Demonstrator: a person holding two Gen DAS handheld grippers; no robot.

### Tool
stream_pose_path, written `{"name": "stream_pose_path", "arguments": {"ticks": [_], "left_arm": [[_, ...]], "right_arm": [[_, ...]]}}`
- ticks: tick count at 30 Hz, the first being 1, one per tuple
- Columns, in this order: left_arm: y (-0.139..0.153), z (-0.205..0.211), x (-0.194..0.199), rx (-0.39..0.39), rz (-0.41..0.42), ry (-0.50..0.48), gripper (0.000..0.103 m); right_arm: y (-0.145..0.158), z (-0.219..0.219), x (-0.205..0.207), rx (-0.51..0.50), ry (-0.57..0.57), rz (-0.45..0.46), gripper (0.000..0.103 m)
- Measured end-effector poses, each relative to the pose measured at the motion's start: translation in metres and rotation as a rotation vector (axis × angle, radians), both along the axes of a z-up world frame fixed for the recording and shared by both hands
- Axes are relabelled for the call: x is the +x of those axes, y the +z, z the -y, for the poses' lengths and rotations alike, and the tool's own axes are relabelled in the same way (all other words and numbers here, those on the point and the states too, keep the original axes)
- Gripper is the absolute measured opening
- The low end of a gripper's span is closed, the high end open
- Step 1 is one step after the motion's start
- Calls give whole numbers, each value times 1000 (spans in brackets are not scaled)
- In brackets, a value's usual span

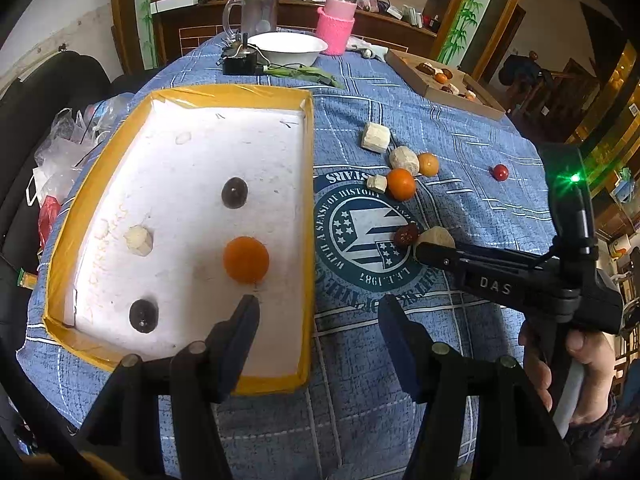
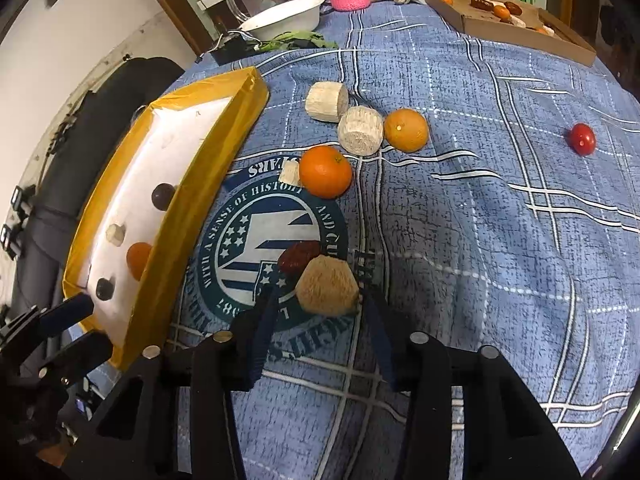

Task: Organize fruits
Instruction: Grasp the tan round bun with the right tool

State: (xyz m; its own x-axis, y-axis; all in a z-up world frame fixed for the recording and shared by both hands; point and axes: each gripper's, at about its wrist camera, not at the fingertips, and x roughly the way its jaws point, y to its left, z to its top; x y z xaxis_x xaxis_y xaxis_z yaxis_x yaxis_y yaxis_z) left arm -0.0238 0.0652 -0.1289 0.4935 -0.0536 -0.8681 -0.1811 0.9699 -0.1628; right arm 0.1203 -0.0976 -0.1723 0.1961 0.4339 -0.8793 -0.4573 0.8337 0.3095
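A yellow-rimmed white foam tray [image 1: 308, 168] lies on the blue cloth; it holds an orange [image 1: 245, 259], two dark fruits [image 1: 234, 192] and a pale chunk [image 1: 138, 240]. My left gripper [image 1: 316, 304] is open and empty over the tray's near right edge. My right gripper [image 2: 320, 300] is open around a tan chunk [image 2: 327, 286] on the cloth, beside a dark red date [image 2: 299, 256]. Two oranges [image 2: 325, 171], more pale chunks [image 2: 360, 130] and a small red fruit [image 2: 582, 138] lie loose beyond. The right gripper also shows in the left wrist view [image 1: 424, 250].
At the table's far end stand a white bowl [image 1: 288, 46], a glass jug [image 1: 256, 12], a pink-sleeved jar [image 1: 336, 20] and a black device [image 1: 240, 62]. A cardboard box [image 2: 460, 16] with more fruits sits far right. Plastic bags and a black chair are on the left.
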Motion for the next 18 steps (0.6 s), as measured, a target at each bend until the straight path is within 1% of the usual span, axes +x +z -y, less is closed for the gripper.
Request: {"name": "stream_pose_path", "arguments": {"ticks": [2, 3, 7, 12, 18], "left_arm": [[0, 1, 2, -1, -3, -3, 64], [-1, 2, 3, 0, -3, -5, 64], [-1, 6, 10, 2, -8, -17, 64], [-4, 17, 22, -3, -18, -50, 64], [-23, 39, 50, -5, -60, -121, 64]], "right_arm": [[-3, 1, 2, -1, -6, -4, 33], [-4, 2, 3, 4, -4, -5, 32], [-2, 9, 0, 23, -5, -4, 32], [11, 24, -5, 55, -23, 13, 32], [21, 47, -6, 74, -58, 35, 32]]}}
